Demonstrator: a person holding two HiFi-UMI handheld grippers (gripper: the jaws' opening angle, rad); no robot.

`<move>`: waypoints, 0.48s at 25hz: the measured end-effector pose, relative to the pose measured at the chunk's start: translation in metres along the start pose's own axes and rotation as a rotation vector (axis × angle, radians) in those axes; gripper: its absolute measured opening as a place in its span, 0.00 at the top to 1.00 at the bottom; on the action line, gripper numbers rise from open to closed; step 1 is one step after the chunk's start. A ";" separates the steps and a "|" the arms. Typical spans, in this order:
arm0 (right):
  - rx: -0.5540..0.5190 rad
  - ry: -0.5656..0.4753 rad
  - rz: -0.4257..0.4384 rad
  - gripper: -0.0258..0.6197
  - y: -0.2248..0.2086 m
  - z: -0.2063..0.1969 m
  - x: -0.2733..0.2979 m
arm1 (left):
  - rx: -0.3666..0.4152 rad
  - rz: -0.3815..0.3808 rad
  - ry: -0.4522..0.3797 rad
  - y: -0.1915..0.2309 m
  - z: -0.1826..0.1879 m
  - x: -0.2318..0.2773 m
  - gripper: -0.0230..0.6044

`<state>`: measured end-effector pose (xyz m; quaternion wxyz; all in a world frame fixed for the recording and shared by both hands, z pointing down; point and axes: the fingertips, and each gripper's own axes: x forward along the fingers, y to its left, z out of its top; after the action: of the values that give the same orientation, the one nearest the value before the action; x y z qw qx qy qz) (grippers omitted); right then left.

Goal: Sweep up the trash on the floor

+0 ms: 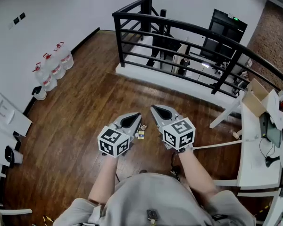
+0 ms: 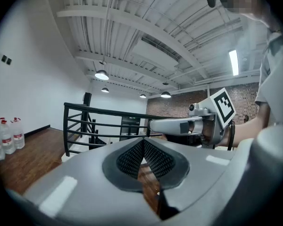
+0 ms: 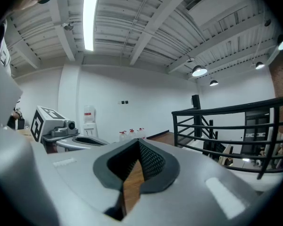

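Observation:
A few small scraps of trash [image 1: 141,132], yellowish and white, lie on the brown wooden floor [image 1: 85,107] just below and between my two grippers. The left gripper [image 1: 136,115] is held out level at the left of the scraps, jaws shut with nothing between them. My right gripper [image 1: 153,108] is held beside it at the right, also shut and empty. In the left gripper view the dark pads meet at the tip of the left gripper [image 2: 143,142], and the right gripper [image 2: 193,124] shows beyond. The right gripper view has its own shut tip, the right gripper [image 3: 138,142], with the left gripper [image 3: 61,131] alongside.
A black railing [image 1: 179,36] fences a stairwell ahead. Several water bottles [image 1: 52,67] stand along the left wall. A white table [image 1: 254,149] with a box and cables is at the right. White panels [image 1: 4,117] lean at the far left.

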<state>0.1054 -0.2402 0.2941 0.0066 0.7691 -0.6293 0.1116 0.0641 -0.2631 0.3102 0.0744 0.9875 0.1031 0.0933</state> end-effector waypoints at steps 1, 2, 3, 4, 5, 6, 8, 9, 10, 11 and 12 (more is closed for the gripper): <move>0.002 0.001 -0.003 0.96 0.000 0.000 -0.001 | -0.001 0.000 0.000 0.000 0.000 0.000 0.96; 0.004 0.002 -0.005 0.96 -0.001 -0.001 -0.002 | -0.002 0.000 0.001 0.000 0.000 0.001 0.96; 0.006 0.004 -0.007 0.96 -0.001 -0.001 -0.003 | -0.005 -0.001 0.002 -0.001 -0.001 0.001 0.96; 0.006 0.005 -0.009 0.96 -0.002 -0.001 -0.004 | -0.008 -0.002 0.003 -0.002 -0.001 0.002 0.96; 0.006 0.005 -0.011 0.96 -0.003 -0.002 -0.005 | -0.012 -0.004 0.003 -0.003 -0.002 0.003 0.96; 0.006 0.006 -0.013 0.96 -0.004 -0.002 -0.006 | -0.014 -0.005 0.004 -0.003 -0.002 0.004 0.96; 0.006 0.005 -0.016 0.96 -0.005 -0.002 -0.007 | -0.014 -0.008 0.006 -0.003 -0.003 0.006 0.96; 0.006 0.004 -0.017 0.96 -0.006 -0.002 -0.008 | -0.014 -0.010 0.006 -0.003 -0.004 0.007 0.96; 0.006 0.003 -0.017 0.96 -0.007 -0.001 -0.008 | -0.014 -0.012 0.007 -0.003 -0.004 0.007 0.96; 0.006 0.003 -0.018 0.96 -0.007 0.000 -0.009 | -0.013 -0.014 0.009 -0.004 -0.004 0.008 0.96; 0.006 0.002 -0.018 0.96 -0.007 0.000 -0.008 | -0.013 -0.015 0.011 -0.003 -0.004 0.008 0.96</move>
<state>0.1105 -0.2307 0.2932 0.0061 0.7746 -0.6221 0.1142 0.0706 -0.2575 0.3144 0.0810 0.9857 0.1103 0.0987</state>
